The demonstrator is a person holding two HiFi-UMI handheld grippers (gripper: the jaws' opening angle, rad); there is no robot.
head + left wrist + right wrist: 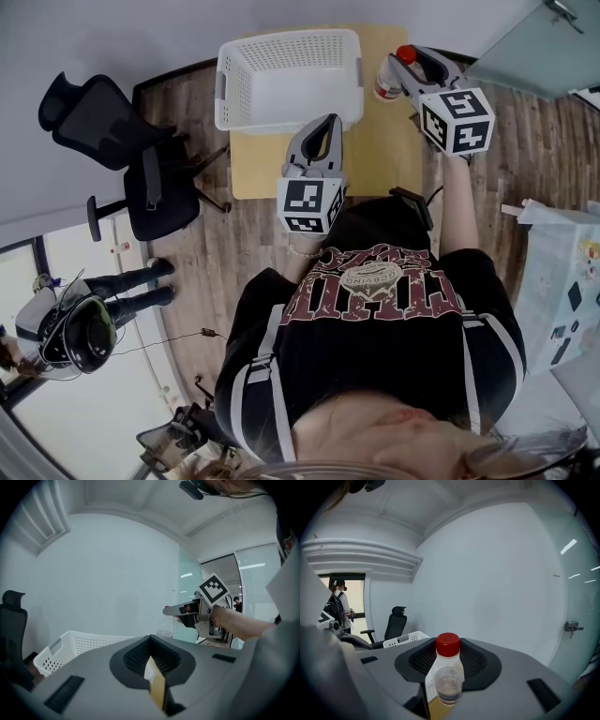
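My right gripper (409, 67) is raised over the far right part of a light wooden table (380, 155) and is shut on a small clear bottle (389, 79) with a red cap. In the right gripper view the bottle (445, 679) stands upright between the jaws, pale liquid low in it. My left gripper (329, 122) hovers over the table's near edge, just in front of a white perforated basket (291, 80); its jaws are shut with nothing in them (157, 686). The left gripper view also catches the right gripper (185, 611) held up in a hand.
The white basket (70, 651) fills the table's far left half. A black office chair (122, 150) stands left of the table on the wooden floor. Another person (84, 319) stands at lower left. A glass partition (539, 47) and a cluttered white surface (562, 281) lie to the right.
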